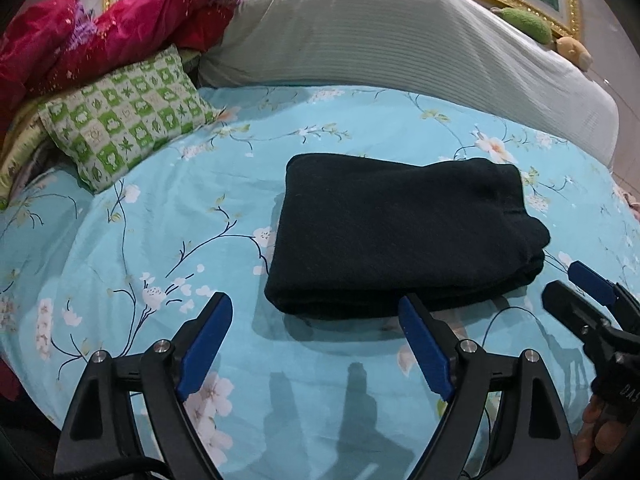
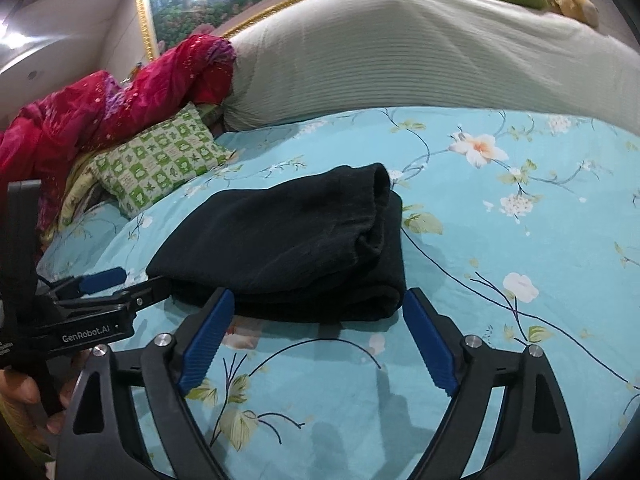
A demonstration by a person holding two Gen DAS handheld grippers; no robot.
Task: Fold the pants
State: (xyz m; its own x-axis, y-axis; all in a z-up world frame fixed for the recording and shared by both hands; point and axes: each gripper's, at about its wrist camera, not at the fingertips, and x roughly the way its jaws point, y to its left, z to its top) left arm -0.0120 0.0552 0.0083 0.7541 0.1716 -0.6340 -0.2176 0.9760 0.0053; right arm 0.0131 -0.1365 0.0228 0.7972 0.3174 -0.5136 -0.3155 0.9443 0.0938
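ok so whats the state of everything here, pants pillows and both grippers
pants: folded into a compact stack, flat on the sheet, not held
left gripper: open, fingers empty, just short of the pants
right gripper: open, fingers empty, at the near edge of the pants
green pillow: lying tilted against the red blanket
red blanket: bunched up
sheet: spread, mostly smooth

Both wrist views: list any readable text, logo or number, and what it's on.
"GenRobot.AI": white print on the side of the left gripper, right wrist view.
"DAS": partial white letters on the right gripper, cut off at the edge of the left wrist view.
Smaller white print under the GenRobot.AI mark: too small to read.
Pants, sheet, pillows: no text.
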